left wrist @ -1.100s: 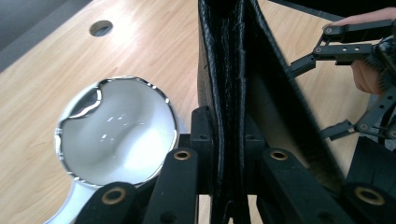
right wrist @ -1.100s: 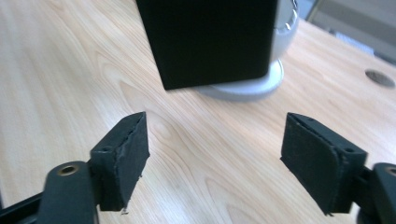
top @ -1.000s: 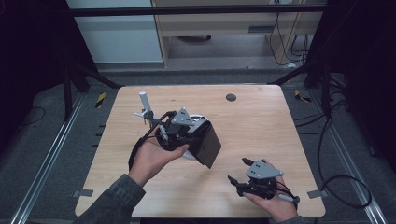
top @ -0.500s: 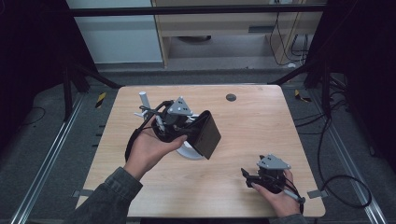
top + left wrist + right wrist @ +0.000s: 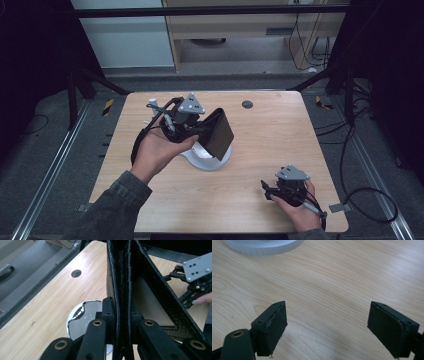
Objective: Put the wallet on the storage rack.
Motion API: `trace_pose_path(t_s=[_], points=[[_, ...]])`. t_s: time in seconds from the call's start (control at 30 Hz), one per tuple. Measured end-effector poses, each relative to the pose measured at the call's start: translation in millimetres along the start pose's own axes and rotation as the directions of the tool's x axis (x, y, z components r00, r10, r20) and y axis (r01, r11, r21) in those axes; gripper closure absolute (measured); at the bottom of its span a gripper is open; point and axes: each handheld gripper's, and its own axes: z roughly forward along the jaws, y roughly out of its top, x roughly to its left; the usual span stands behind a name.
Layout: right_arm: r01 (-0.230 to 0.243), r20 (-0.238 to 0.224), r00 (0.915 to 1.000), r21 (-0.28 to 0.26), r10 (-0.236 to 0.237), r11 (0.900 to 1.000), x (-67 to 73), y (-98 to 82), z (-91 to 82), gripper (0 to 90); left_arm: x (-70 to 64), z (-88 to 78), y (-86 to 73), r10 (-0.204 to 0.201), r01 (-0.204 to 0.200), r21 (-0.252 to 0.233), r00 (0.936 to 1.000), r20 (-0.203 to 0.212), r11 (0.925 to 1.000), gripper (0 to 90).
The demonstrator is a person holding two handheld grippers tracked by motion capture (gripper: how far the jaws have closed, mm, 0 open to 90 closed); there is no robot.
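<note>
Wooden table (image 5: 280, 150) in the high view carries one white disc (image 5: 212, 159) near its middle, with bare board toward every edge. One black wallet (image 5: 220, 131) hangs above the disc, pinched by the left gripper (image 5: 192, 131). Left gripper view: jaws clench the wallet's (image 5: 140, 277) folded edge, disc (image 5: 83, 318) below. Right gripper view: the right gripper (image 5: 327, 325) gapes, nothing between, disc's rim (image 5: 262, 247) ahead.

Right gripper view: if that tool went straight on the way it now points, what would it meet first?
Probably the bare wooden table: the open right tool tilts down at it, with nothing between its pads. Farther along lies the white round dish, though depth is hard to judge.
</note>
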Motion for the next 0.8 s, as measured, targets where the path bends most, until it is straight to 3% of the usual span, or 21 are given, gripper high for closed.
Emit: trace_pose_path(t_s=[0.37,0.63,0.8], points=[[0.002,0.016,0.9999,0.013,-0.002,1.0,-1.7,-0.8,1.5,15.9,13.4,6.1,4.0,0.015,-0.015,0.018,0.9992,-0.037,0.9997,80.9],[-0.001,0.016,0.9999,0.019,0.001,1.0,-1.0,-1.1,1.8,15.9,26.5,20.7,-4.4,0.007,-0.005,0.043,0.9988,-0.049,0.9991,80.9],[0.0,0.015,0.9999,0.02,0.0,1.0,-1.0,-1.1,1.7,15.9,27.5,31.1,-10.6,0.006,-0.003,0.06,0.9988,-0.049,0.9982,80.8]])
